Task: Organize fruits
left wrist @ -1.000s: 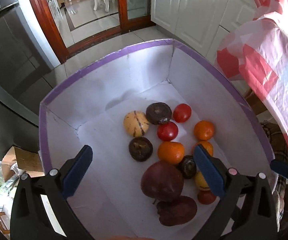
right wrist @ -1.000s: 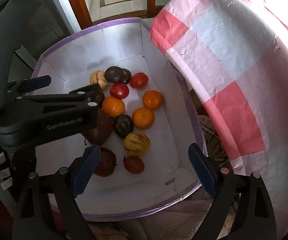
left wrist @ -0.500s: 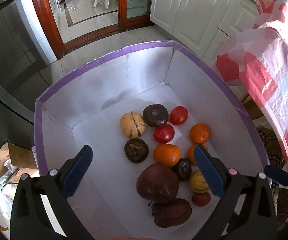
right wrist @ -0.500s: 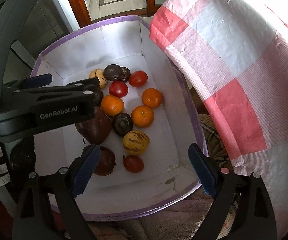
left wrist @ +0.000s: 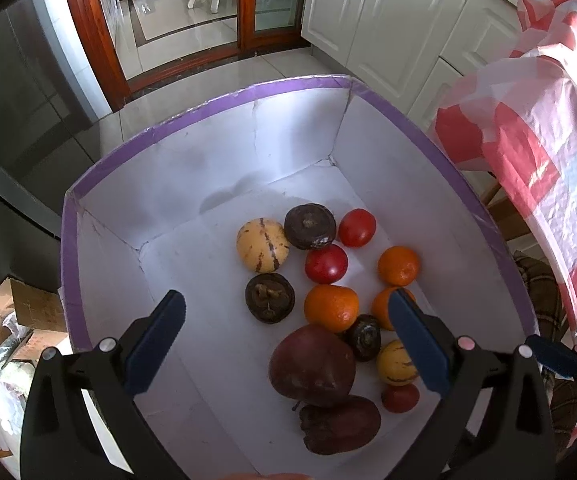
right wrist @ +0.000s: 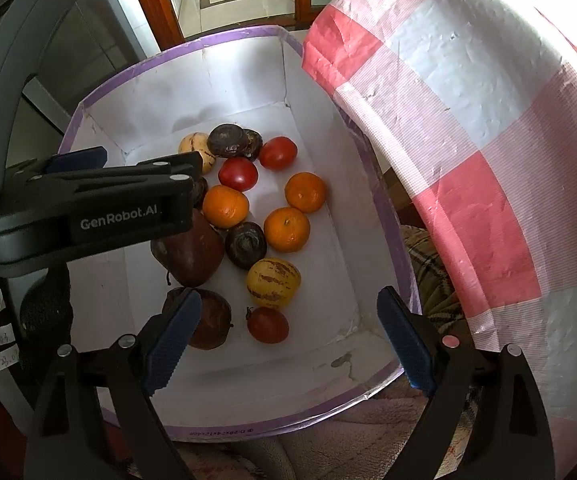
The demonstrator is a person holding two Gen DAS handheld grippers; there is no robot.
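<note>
A white box with a purple rim (left wrist: 248, 94) holds loose fruit: several oranges (left wrist: 330, 308), tomatoes (left wrist: 325, 263), dark brown round fruits (left wrist: 269, 298), two yellow striped melons (left wrist: 262, 250) and two big dark red fruits (left wrist: 312, 364). My left gripper (left wrist: 286, 306) hangs open above the near half of the box with nothing between its blue pads. The right gripper (right wrist: 288, 298) is open too, above the box's near right corner, over a striped melon (right wrist: 273, 282) and a tomato (right wrist: 267, 325). The left gripper's body (right wrist: 88, 216) hides part of the fruit in the right wrist view.
A pink and white checked cloth (right wrist: 468, 140) drapes over a table right of the box (right wrist: 386, 184). White cabinets (left wrist: 388, 20) and a wooden door frame (left wrist: 84, 32) stand behind. Cardboard cartons (left wrist: 20, 312) lie on the floor at the left.
In the right wrist view the left gripper has drifted slightly up and to the left over the box. The right gripper and the fruit have kept still.
</note>
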